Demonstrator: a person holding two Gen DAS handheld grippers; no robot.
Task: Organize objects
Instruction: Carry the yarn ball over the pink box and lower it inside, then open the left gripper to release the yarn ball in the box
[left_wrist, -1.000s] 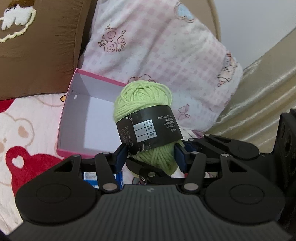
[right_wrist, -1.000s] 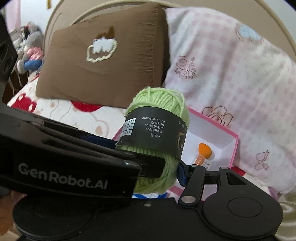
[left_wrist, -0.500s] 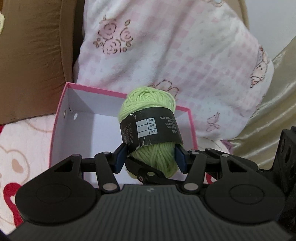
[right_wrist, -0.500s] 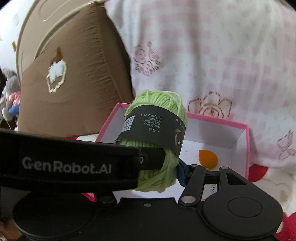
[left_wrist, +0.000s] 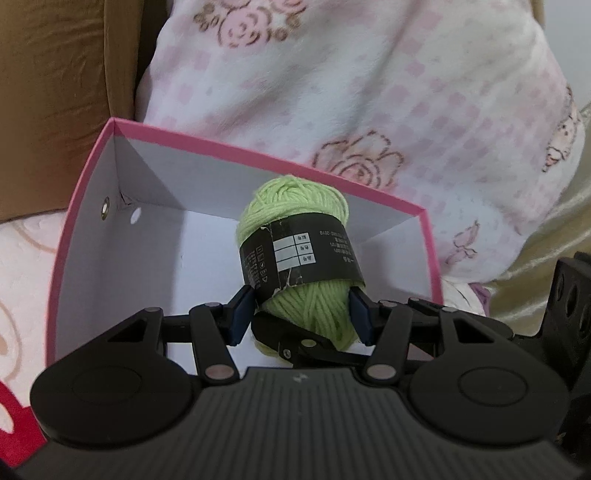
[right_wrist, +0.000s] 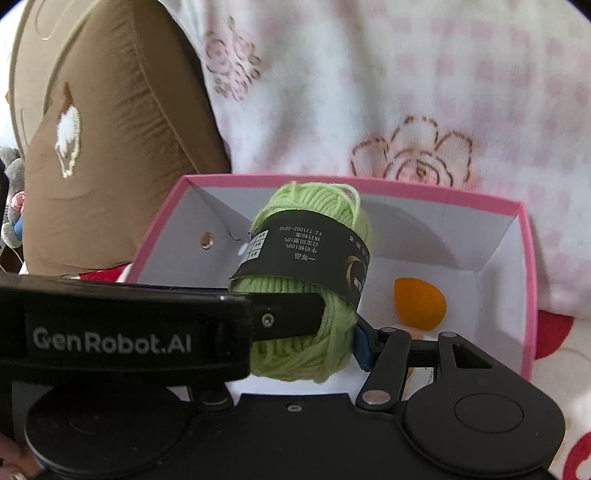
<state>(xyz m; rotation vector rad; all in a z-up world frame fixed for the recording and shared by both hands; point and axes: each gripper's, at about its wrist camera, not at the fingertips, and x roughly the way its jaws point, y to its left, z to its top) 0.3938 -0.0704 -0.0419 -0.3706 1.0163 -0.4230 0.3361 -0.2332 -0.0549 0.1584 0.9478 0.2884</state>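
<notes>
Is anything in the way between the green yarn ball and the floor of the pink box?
Nothing visible blocks it. The yarn ball, held by both grippers, hangs over the open box. An orange egg-shaped thing lies on the box floor toward the right side, clear of the bare floor beneath the yarn.

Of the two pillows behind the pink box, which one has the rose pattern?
The white-and-pink checked pillow, directly behind the pink box, carries outlined roses. The brown pillow beside it is plain apart from a white embroidered patch.
</notes>
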